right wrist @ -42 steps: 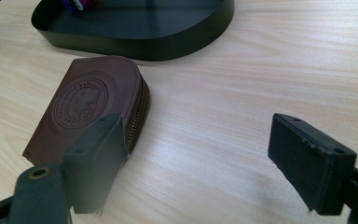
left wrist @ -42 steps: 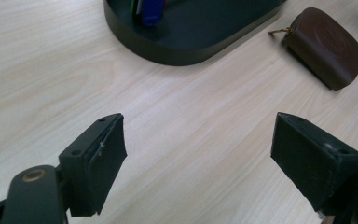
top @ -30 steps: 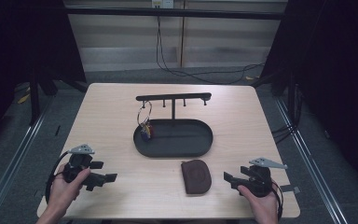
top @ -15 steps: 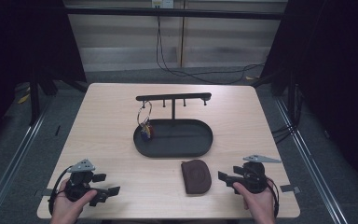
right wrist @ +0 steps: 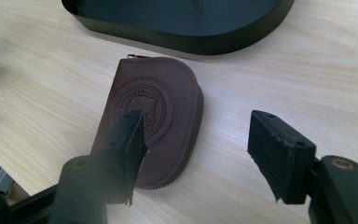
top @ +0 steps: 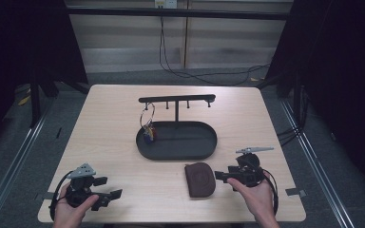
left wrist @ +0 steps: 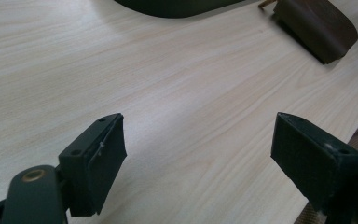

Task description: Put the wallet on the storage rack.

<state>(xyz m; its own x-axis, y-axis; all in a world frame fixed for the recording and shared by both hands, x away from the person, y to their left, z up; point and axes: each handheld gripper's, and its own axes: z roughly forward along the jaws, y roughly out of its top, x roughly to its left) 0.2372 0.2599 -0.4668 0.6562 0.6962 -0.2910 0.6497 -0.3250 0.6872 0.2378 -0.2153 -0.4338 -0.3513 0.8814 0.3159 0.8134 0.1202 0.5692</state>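
Observation:
A brown zip pouch (top: 199,179) with an embossed round emblem lies flat on the wooden table, just in front of a black oval tray (top: 185,142). My right gripper (top: 222,175) points at the pouch from its right side. In the right gripper view the pouch (right wrist: 168,107) lies under my right gripper (right wrist: 196,140). One jaw hangs over the pouch's lower part, the other over bare table to its right. These jaws have just been closing, and the pads do not press on the pouch. My left gripper (top: 108,187) stands open and empty near the front left edge.
A T-shaped hanger bar (top: 177,99) rises from the tray, and a key ring with keys (top: 147,126) hangs from its left hook. The left gripper view has the pouch (left wrist: 317,28) at the far upper right. Dark floor and cables surround the table (top: 104,123).
My right gripper has moved left up to the pouch and its jaws have narrowed. My left gripper slid toward the front edge a second ago and has since kept still.

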